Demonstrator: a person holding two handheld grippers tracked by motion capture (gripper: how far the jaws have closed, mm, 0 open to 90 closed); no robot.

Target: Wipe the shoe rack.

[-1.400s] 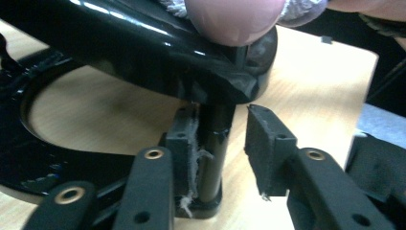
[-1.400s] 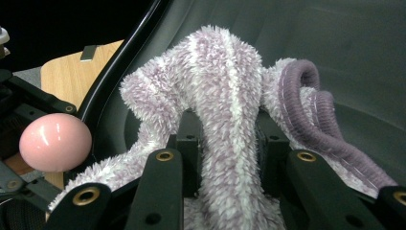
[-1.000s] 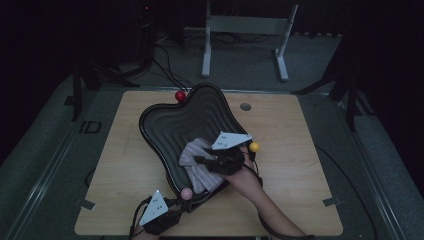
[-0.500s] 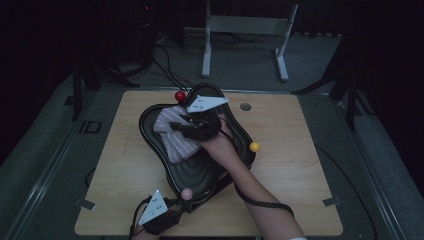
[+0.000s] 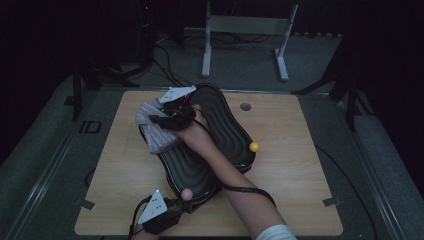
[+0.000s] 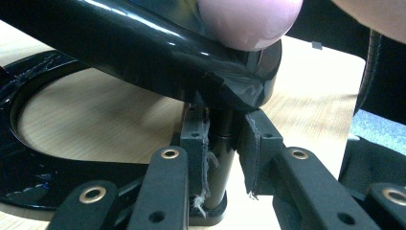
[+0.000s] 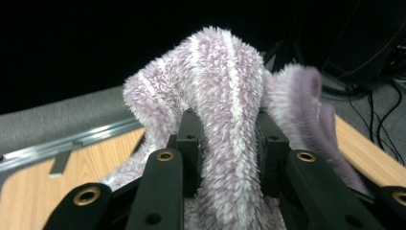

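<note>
Item: fluffy lilac-and-white striped cloth (image 5: pixel 156 131), bunched, draped over the far-left rim of the glossy black wavy-edged tray (image 5: pixel 225 135) and partly hanging past it above the pale wooden tabletop (image 5: pixel 295 185). Seen close in the right gripper view as a fuzzy fold (image 7: pixel 225 120) rising between the two black pads.

Right gripper (image 5: pixel 162 119): pinching the cloth, pads pressed into the pile on both sides; held at the tray's far-left end, forearm laid across the tray.

Left gripper (image 5: pixel 176 214): at the near edge of the table, jaws nearly together around a slim black post (image 6: pixel 221 158) under the tray's near rim; pads just beside the post, firm contact not certain. Steadying the tray, by appearance.

Fittings: pink ball knob (image 5: pixel 186 193) at the near rim, yellow ball knob (image 5: pixel 254 146) at the right rim.

Progress, as judged: wiping of the tray in hand; cloth now at the far-left limit, middle and near ridges uncovered and glossy. Whether those are already wiped cannot be told. Left: any remaining ridges, then setting the cloth down and letting go of the post.
</note>
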